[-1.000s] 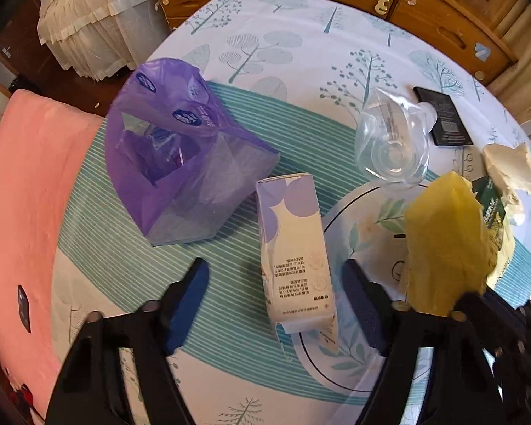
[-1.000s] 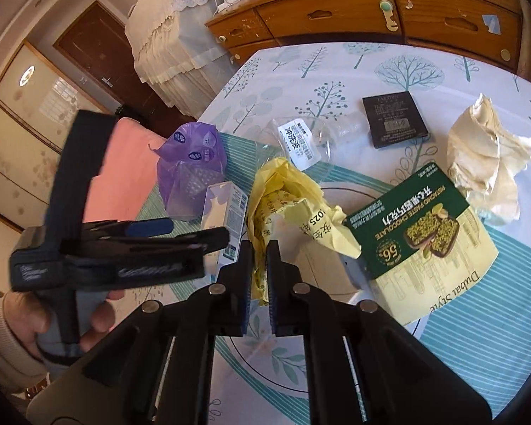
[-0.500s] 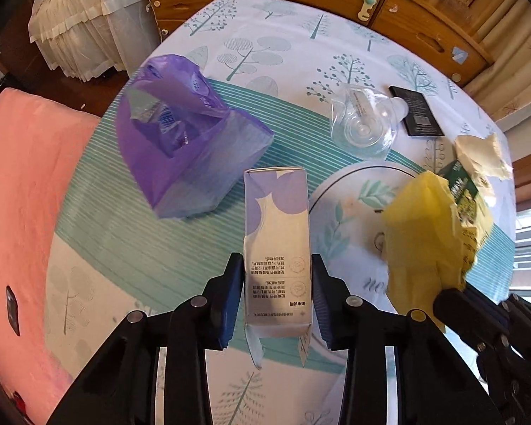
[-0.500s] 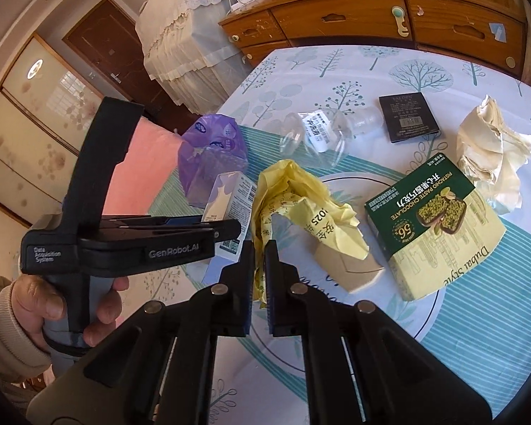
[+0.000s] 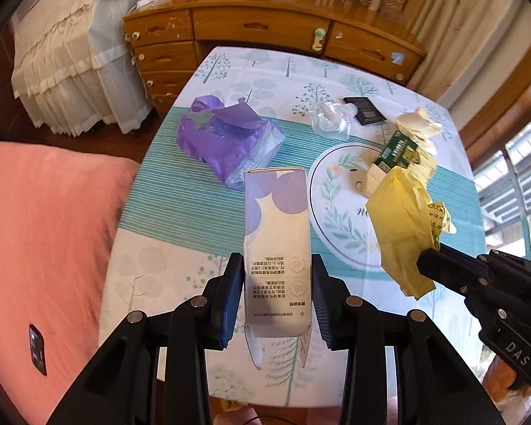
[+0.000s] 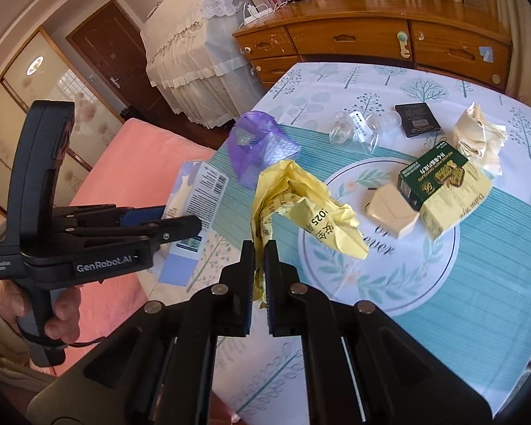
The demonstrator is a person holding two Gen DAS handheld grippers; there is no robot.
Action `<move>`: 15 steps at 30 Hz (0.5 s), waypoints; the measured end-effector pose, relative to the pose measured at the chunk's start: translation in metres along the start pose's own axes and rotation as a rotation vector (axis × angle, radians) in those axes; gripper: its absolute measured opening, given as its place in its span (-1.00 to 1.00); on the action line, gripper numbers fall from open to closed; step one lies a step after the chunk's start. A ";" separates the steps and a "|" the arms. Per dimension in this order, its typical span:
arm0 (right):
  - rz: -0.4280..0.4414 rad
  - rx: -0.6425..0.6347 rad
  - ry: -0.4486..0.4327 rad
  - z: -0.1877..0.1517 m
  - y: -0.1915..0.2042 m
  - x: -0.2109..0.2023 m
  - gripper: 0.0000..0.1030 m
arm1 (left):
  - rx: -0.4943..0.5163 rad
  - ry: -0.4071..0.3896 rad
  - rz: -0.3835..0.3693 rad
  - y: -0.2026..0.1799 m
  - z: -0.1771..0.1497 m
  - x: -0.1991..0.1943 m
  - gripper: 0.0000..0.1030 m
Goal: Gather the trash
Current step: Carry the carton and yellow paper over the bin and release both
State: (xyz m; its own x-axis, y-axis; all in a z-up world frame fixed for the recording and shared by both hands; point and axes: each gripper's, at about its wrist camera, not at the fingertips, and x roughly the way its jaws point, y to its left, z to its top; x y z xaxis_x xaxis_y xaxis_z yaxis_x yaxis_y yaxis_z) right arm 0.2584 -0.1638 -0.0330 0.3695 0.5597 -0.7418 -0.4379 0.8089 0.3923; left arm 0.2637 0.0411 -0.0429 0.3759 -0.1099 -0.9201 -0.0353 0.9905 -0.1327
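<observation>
My left gripper [image 5: 277, 297] is shut on a white and purple carton [image 5: 276, 248] and holds it above the table's near edge; the carton also shows in the right wrist view [image 6: 194, 209]. My right gripper [image 6: 260, 279] is shut on a crumpled yellow paper [image 6: 293, 205], lifted above the table; it shows in the left wrist view [image 5: 403, 226] too. A purple plastic bag [image 5: 226, 141] lies open on the table's left part. A green chocolate box [image 6: 439, 180], a cream paper wad [image 6: 478, 134], a clear plastic wrapper [image 6: 357, 131] and a black box [image 6: 417, 119] lie on the table.
The tablecloth [image 5: 180, 191] has a tree print, teal stripes and a round motif. A pink bed [image 5: 42, 233] lies to the left. A wooden dresser [image 5: 265, 32] stands behind the table. A beige card piece [image 6: 389, 212] lies beside the green box.
My left gripper closed on the carton and lifted it back toward the table's near edge. My right gripper rose and pulled back with the yellow paper.
</observation>
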 end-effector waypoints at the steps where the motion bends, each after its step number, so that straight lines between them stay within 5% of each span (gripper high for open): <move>1: -0.015 -0.001 -0.011 -0.007 0.010 -0.006 -0.93 | 0.014 -0.011 -0.009 0.004 -0.006 -0.008 -0.29; 15: -0.198 0.106 -0.110 -0.141 0.163 -0.044 -0.94 | 0.234 -0.084 -0.160 0.074 -0.138 -0.088 -0.29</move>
State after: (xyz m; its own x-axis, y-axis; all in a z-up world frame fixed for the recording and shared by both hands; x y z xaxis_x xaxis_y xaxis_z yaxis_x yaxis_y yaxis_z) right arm 0.0550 -0.0820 -0.0127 0.5293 0.4001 -0.7482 -0.2617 0.9158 0.3046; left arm 0.1001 0.1131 -0.0223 0.4349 -0.2683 -0.8596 0.2416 0.9543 -0.1756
